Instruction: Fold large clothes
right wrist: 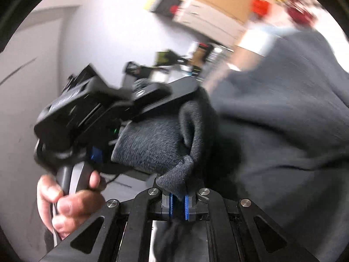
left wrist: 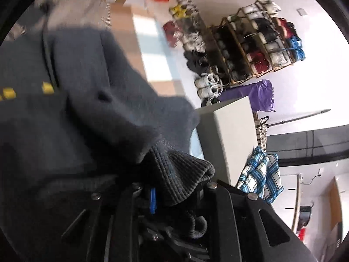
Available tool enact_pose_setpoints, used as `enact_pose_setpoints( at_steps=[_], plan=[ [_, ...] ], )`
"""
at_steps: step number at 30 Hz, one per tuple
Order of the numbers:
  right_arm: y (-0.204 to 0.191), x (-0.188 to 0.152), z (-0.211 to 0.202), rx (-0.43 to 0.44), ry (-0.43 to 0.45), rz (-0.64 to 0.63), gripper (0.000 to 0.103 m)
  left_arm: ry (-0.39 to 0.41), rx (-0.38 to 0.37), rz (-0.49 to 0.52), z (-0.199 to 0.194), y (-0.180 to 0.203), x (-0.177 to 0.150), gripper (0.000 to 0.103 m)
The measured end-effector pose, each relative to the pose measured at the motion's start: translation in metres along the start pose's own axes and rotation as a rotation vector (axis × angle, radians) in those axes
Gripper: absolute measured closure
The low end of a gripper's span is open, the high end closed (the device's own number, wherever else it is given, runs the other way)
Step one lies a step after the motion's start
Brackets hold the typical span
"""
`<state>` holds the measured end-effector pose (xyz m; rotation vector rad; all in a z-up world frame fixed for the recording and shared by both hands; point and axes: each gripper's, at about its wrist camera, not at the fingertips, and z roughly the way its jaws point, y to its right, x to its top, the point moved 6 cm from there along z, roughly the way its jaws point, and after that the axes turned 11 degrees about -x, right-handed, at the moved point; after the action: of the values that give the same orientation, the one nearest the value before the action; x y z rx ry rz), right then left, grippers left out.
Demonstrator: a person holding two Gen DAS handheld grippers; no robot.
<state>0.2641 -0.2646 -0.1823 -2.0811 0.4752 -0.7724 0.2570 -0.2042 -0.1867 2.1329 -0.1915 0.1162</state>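
A large dark grey sweatshirt with yellow marks hangs in the air and fills the left of the left wrist view. My left gripper is shut on its ribbed hem. In the right wrist view the same sweatshirt fills the right side. My right gripper is shut on a fold of its edge between the blue pads. The left gripper, held by a hand, shows in the right wrist view close by, also holding the cloth. Both views are tilted and blurred.
A wooden rack of shoes and yarn stands against a white wall. A white box, a purple bag and a blue plaid cloth lie near it. Boxes and shelves show behind.
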Motion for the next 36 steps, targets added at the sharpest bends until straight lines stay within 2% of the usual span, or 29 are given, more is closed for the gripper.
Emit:
enact_pose_setpoints(
  at_steps=[1,3,5,7,8,9,11,14,15,16,18,19,20,21,22,24,26,27,28,29,31,33,35,36],
  plan=[
    [0.010,0.001,0.005,-0.022,-0.027,0.027,0.096,-0.006,-0.013,-0.003,-0.001,0.006,0.000,0.082],
    [0.025,0.005,0.010,-0.037,-0.048,0.064,0.096,-0.014,-0.060,0.067,-0.022,0.028,-0.007,0.056],
    [0.027,0.002,0.012,-0.047,-0.057,0.071,0.096,0.014,-0.063,0.141,-0.057,0.058,-0.012,0.048],
    [0.025,0.001,0.016,-0.070,-0.057,0.072,0.096,0.094,-0.121,0.231,-0.104,0.086,-0.016,0.046],
    [0.024,0.000,0.015,-0.083,-0.058,0.074,0.096,0.144,-0.109,0.274,-0.133,0.099,-0.019,0.036],
    [0.022,-0.004,0.012,-0.092,-0.059,0.082,0.096,0.189,-0.086,0.298,-0.154,0.105,-0.023,0.020],
    [0.015,-0.003,0.013,-0.119,-0.069,0.074,0.096,0.272,-0.001,0.311,-0.192,0.104,-0.036,0.010],
    [0.009,-0.005,0.009,-0.176,-0.100,0.043,0.095,0.301,0.140,0.330,-0.225,0.076,-0.061,0.010],
    [0.002,-0.009,0.004,-0.190,-0.109,0.009,0.095,0.316,0.229,0.315,-0.232,0.057,-0.069,0.010],
    [-0.003,-0.012,-0.002,-0.216,-0.117,-0.037,0.094,0.316,0.328,0.278,-0.235,0.032,-0.075,0.010],
    [-0.008,-0.015,-0.012,-0.278,-0.137,-0.111,0.092,0.292,0.436,0.162,-0.239,-0.020,-0.089,0.010],
    [-0.010,-0.015,-0.019,-0.310,-0.140,-0.136,0.090,0.274,0.432,0.109,-0.236,-0.040,-0.096,0.010],
    [-0.012,-0.014,-0.028,-0.328,-0.126,-0.163,0.089,0.255,0.385,0.038,-0.235,-0.069,-0.110,0.010],
    [-0.016,-0.011,-0.038,-0.345,-0.104,-0.194,0.088,0.250,0.370,-0.005,-0.233,-0.084,-0.118,0.010],
    [-0.018,-0.007,-0.047,-0.391,-0.085,-0.246,0.082,0.248,0.366,-0.038,-0.233,-0.105,-0.130,0.010],
    [-0.023,0.002,-0.062,-0.455,-0.022,-0.304,0.062,0.263,0.364,-0.073,-0.230,-0.125,-0.145,0.010],
    [-0.028,0.021,-0.081,-0.481,0.104,-0.321,0.009,0.274,0.330,-0.102,-0.233,-0.137,-0.155,0.010],
    [-0.030,0.027,-0.086,-0.492,0.145,-0.327,0.002,0.295,0.318,-0.112,-0.237,-0.142,-0.159,0.010],
    [-0.037,0.036,-0.088,-0.484,0.179,-0.336,0.000,0.304,0.325,-0.110,-0.239,-0.141,-0.162,0.010],
    [-0.045,0.040,-0.081,-0.476,0.174,-0.348,0.000,0.310,0.335,-0.106,-0.240,-0.144,-0.164,0.010],
    [-0.052,0.041,-0.059,-0.495,0.087,-0.388,0.000,0.319,0.343,-0.113,-0.241,-0.149,-0.174,0.010],
    [-0.055,0.041,-0.029,-0.560,0.003,-0.424,0.000,0.303,0.375,-0.133,-0.237,-0.156,-0.178,0.010],
    [-0.045,0.043,0.002,-0.636,-0.092,-0.416,0.000,0.303,0.391,-0.151,-0.233,-0.162,-0.184,0.010],
    [-0.034,0.035,0.001,-0.647,-0.136,-0.414,0.002,0.296,0.385,-0.162,-0.230,-0.163,-0.185,0.010]
  ],
)
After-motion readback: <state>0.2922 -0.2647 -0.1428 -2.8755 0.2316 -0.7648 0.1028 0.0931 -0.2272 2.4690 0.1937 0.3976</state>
